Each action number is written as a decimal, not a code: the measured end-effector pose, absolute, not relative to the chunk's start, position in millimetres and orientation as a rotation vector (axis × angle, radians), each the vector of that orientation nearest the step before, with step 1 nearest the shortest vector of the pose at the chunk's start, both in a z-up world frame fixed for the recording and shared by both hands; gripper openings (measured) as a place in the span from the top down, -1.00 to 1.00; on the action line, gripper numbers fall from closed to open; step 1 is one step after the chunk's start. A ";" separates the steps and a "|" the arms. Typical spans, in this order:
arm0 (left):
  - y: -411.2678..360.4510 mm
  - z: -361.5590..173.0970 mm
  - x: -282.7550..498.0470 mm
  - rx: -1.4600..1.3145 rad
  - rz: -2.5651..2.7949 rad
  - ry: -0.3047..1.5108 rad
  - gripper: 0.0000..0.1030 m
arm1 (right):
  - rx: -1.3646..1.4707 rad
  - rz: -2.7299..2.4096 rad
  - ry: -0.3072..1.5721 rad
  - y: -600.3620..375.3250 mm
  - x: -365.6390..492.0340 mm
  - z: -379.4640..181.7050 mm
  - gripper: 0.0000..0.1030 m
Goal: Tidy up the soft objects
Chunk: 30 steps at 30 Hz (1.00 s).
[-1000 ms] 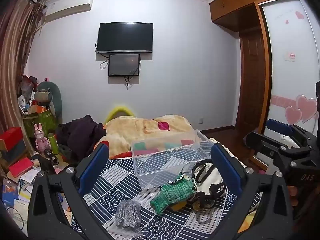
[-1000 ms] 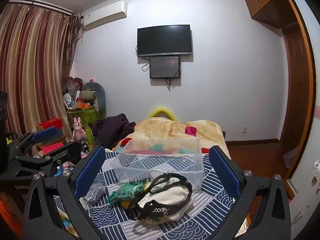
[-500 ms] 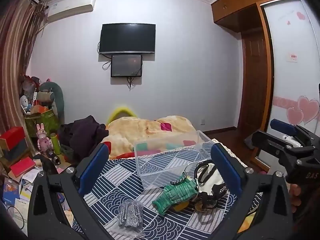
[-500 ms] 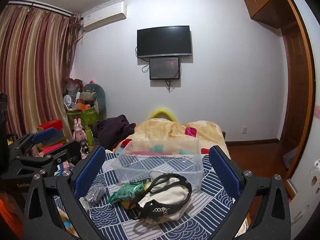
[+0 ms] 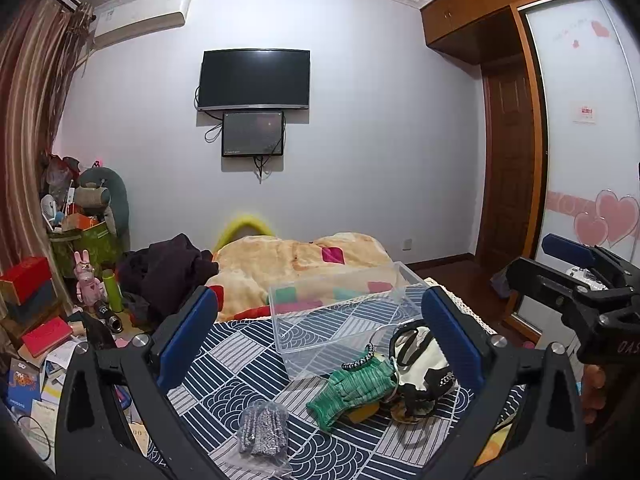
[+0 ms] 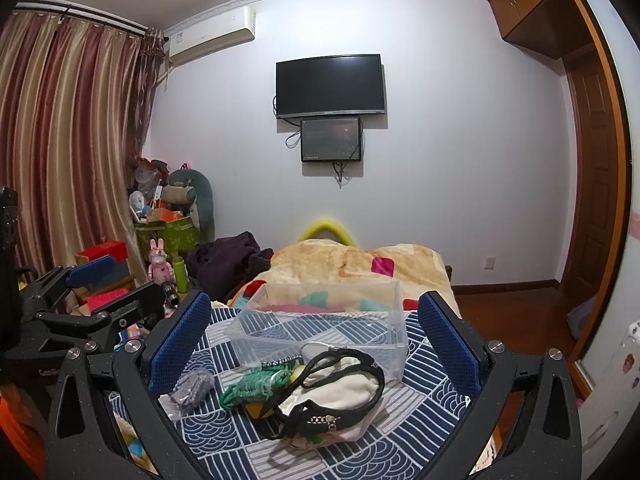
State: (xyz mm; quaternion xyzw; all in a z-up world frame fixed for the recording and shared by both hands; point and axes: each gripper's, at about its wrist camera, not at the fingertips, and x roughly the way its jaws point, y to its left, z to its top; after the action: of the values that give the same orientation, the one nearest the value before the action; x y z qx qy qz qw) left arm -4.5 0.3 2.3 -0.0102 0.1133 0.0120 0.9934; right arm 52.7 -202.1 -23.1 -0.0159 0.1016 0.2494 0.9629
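On a blue-and-white patterned cloth lie a green knitted item, a cream bag with black straps and a grey knit piece in clear plastic. Behind them stands an empty clear plastic bin. My left gripper is open and empty above them. In the right wrist view the bag, green item, grey piece and bin show between the open jaws of my right gripper.
A beige blanket and dark clothes lie beyond the bin. Boxes, books and toys crowd the floor at left. A wardrobe with heart stickers stands at right. A TV hangs on the far wall.
Both views have shifted only slightly; the left gripper's view has drifted a little. Nothing was taken hold of or moved.
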 end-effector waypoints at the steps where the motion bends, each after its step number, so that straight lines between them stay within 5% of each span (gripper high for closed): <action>1: 0.8 2.2 -4.4 -0.023 0.023 0.228 -1.00 | -0.032 0.505 0.204 -202.0 52.4 -22.7 -1.00; 30: 1.9 5.3 -7.3 -0.021 0.025 0.229 -1.00 | -0.022 0.505 0.188 -206.2 47.9 -18.3 -1.00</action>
State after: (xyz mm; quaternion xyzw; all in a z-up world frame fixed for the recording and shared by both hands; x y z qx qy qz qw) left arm -7.3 1.9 5.3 -0.0105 0.1143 0.0124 0.9933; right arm 47.9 -206.2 -18.3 -0.0111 0.0929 0.2496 0.9638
